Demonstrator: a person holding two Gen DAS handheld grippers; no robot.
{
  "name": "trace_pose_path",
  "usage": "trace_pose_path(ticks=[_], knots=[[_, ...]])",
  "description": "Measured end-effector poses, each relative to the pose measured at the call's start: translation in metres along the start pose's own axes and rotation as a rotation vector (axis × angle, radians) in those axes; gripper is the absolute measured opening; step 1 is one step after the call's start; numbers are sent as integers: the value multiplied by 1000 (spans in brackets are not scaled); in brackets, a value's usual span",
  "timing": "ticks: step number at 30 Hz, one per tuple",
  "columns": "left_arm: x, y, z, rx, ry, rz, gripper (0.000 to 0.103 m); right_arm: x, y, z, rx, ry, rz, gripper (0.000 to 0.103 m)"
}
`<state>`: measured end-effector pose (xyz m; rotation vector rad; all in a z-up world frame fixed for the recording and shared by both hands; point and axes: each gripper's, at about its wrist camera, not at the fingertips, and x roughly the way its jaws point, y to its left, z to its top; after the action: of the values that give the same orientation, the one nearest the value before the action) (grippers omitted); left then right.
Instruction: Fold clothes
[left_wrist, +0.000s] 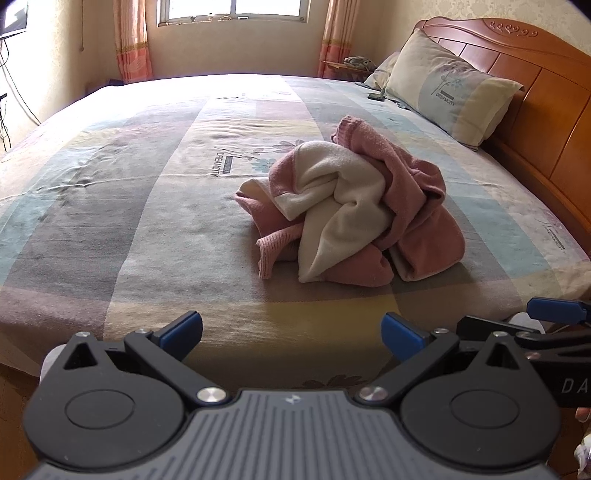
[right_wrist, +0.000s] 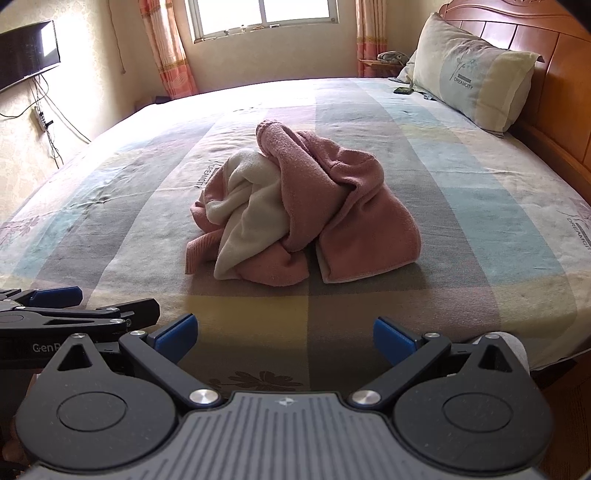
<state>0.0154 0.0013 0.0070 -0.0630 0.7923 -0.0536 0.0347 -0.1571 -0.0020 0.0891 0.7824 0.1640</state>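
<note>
A crumpled pink garment with a cream lining (left_wrist: 354, 206) (right_wrist: 295, 210) lies in a heap on the bed (left_wrist: 129, 206) (right_wrist: 461, 221), a little right of its middle. My left gripper (left_wrist: 291, 332) hovers over the bed's near edge, well short of the heap, open with nothing between its blue pads. My right gripper (right_wrist: 282, 338) hangs at about the same distance, also open and empty. Each gripper shows at the edge of the other's view: the right one (left_wrist: 554, 321) at the right, the left one (right_wrist: 74, 306) at the left.
A pillow (left_wrist: 447, 88) (right_wrist: 476, 77) leans on the wooden headboard (left_wrist: 535, 85) at the right, with a small dark object (left_wrist: 376, 97) beside it. A window with curtains (left_wrist: 229, 11) is behind the bed, and a wall television (right_wrist: 26, 51) hangs at left.
</note>
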Motion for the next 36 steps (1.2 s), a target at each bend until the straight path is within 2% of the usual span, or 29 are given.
trace_pose_path(ticks=[18, 27, 36], knots=[[14, -1, 14, 31, -10, 6, 102, 11, -1, 9, -20, -1, 12, 103], [49, -1, 49, 45, 2, 9, 102, 42, -8, 40, -29, 12, 15, 103], [101, -7, 91, 65, 31, 6, 102, 87, -27, 81, -17, 36, -17, 103]])
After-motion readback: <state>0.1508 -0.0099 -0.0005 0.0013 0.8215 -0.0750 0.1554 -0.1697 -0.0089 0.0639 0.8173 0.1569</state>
